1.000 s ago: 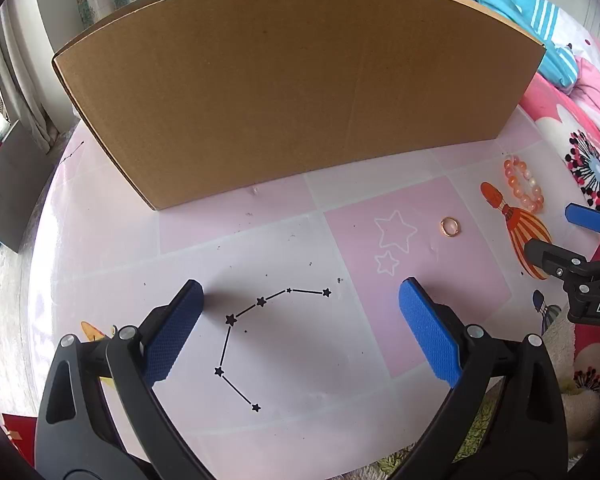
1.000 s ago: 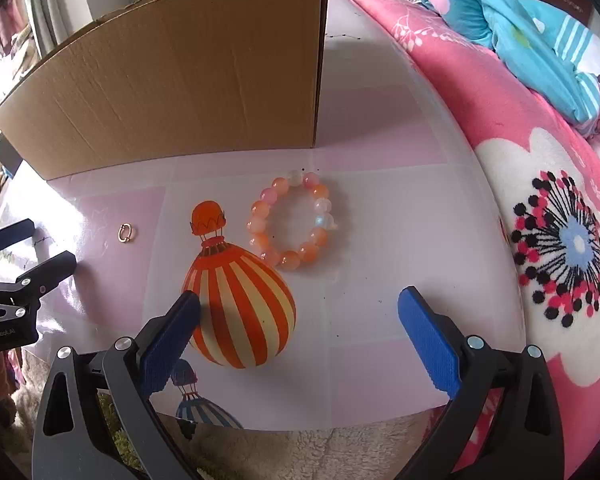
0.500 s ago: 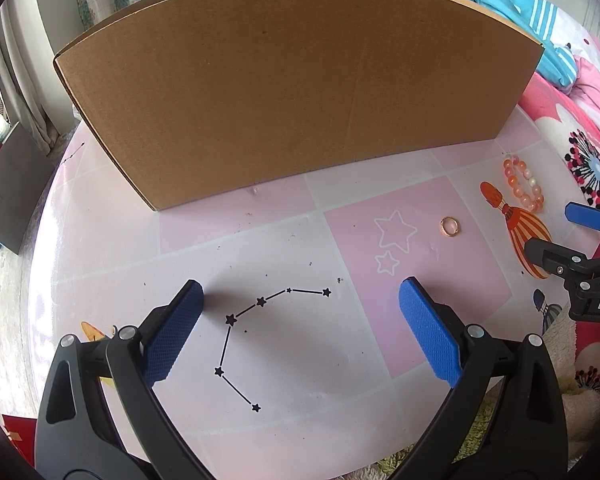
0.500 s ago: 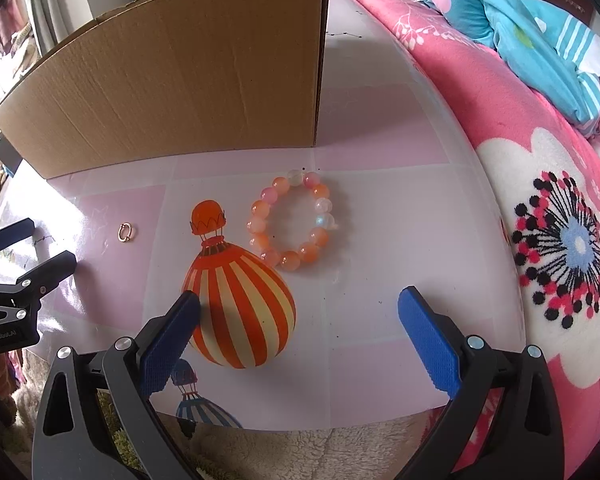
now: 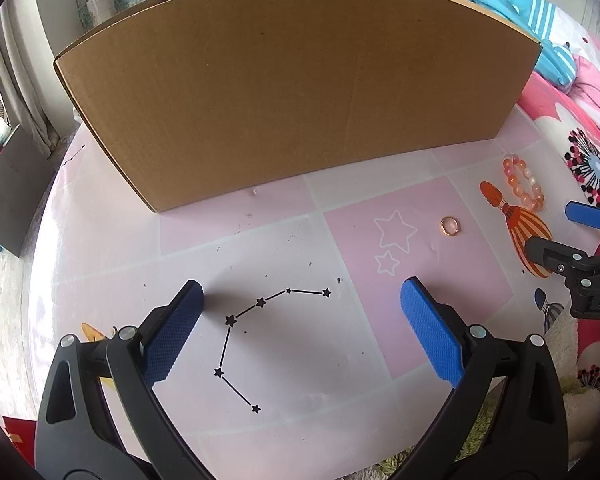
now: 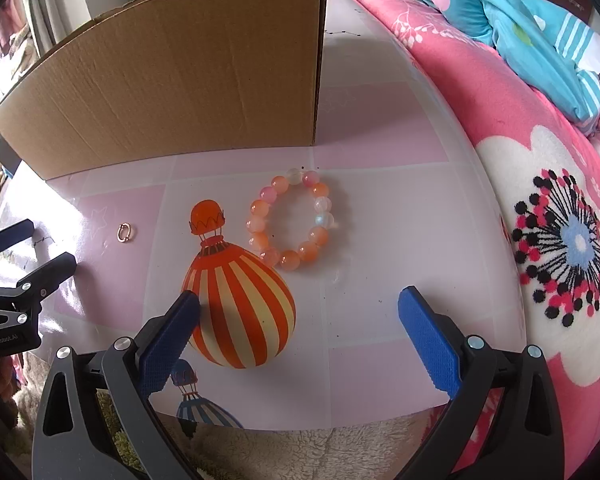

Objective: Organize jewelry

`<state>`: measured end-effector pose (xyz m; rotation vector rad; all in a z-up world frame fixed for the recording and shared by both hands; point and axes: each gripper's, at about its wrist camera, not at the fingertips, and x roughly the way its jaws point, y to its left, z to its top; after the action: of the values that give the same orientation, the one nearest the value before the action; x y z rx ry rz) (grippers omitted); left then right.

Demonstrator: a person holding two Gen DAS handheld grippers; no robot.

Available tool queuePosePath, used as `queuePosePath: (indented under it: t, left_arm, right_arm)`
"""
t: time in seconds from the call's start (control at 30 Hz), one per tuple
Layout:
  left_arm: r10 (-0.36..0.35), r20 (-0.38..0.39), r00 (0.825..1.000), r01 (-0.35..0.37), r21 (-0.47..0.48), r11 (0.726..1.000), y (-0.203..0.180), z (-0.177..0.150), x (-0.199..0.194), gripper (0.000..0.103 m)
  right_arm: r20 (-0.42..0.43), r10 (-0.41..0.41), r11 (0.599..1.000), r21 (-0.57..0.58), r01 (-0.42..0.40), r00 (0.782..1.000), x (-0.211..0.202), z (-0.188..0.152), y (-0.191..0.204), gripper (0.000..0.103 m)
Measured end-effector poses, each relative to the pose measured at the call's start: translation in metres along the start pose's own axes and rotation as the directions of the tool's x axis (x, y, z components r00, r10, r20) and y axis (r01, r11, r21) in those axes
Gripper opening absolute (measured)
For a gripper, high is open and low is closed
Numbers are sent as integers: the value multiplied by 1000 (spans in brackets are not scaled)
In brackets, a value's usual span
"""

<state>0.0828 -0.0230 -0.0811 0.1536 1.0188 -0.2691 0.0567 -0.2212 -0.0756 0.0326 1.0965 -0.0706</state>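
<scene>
Glossy pink-and-white printed tabletop (image 6: 380, 208); plain brown corrugated cardboard box (image 5: 292, 92) upright at back. My right claw (image 6: 299, 306) released, ribbed blue pads wide apart, nothing between. Round bracelet of smooth orange, pink and milky beads (image 6: 290, 222) lies flat ahead of it, beside printed striped balloon. My left claw (image 5: 302, 295) released too; small rose-gold ring (image 5: 449, 225) ahead, toward right.

both wrist views face the box (image 5: 292, 92), sharing perhaps the ring (image 5: 449, 225).
</scene>
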Motion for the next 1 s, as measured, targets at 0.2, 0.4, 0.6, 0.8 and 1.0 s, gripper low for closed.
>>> queuePosePath:
  t: [0.2, 0.4, 0.6, 0.8, 1.0]
  left_arm:
    - [-12, 3, 1000, 12, 16, 1000, 3, 0, -1, 96]
    - [-22, 11, 1000, 21, 30, 999, 6, 0, -3, 96]
    - [-44, 21, 999, 43, 56, 998, 10, -2, -6, 94]
    - [-130, 153, 980, 114, 113, 987, -1, 4, -34, 80]
    - [-233, 150, 961, 198, 219, 955, -27, 11, -34, 56]
  right_arm:
    - [0, -1, 1000, 1, 1, 1000, 0, 0, 0, 96]
    - [-2, -3, 1000, 5, 3, 1000, 1, 0, 1, 96]
    - [-2, -3, 1000, 6, 3, 1000, 1, 0, 1, 96]
    - [5, -2, 1000, 10, 2, 1000, 1, -1, 1, 96]
    - [28, -5, 1000, 6, 5, 1000, -2, -6, 2, 97]
